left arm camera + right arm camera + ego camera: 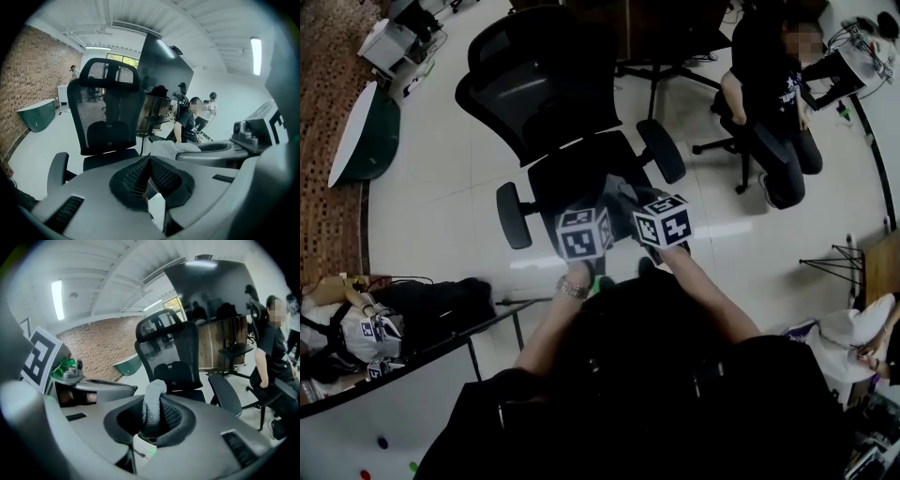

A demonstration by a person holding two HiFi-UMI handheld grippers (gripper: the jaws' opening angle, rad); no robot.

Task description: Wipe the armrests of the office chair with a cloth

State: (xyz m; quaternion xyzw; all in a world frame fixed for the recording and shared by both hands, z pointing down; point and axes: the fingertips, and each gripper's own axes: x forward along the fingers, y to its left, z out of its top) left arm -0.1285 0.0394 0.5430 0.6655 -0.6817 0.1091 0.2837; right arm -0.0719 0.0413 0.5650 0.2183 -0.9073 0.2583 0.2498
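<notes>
Because the grey cloth point(155, 389) is soft, light and limp, it is judged to crumple rather than push, so it calls for a firm pinch on a bunched fold. The right gripper point(154, 409) has such a hold: its jaws are clamped on a rolled fold of the cloth, and a hump of it stands proud beyond the fingertips. The left gripper point(150, 161) has its jaws pressed together with nothing between them; the cloth lies just right of its fingertips. Both grippers hang side by side over the front of the office chair point(546, 103). One armrest point(226, 394) lies ahead and to the right of the right fingertips; the other armrest point(57, 171) lies left of the left fingertips. Neither is touched. The protruding hump should serve as the wiping face, under light pressure so that the fold does not slip out.
</notes>
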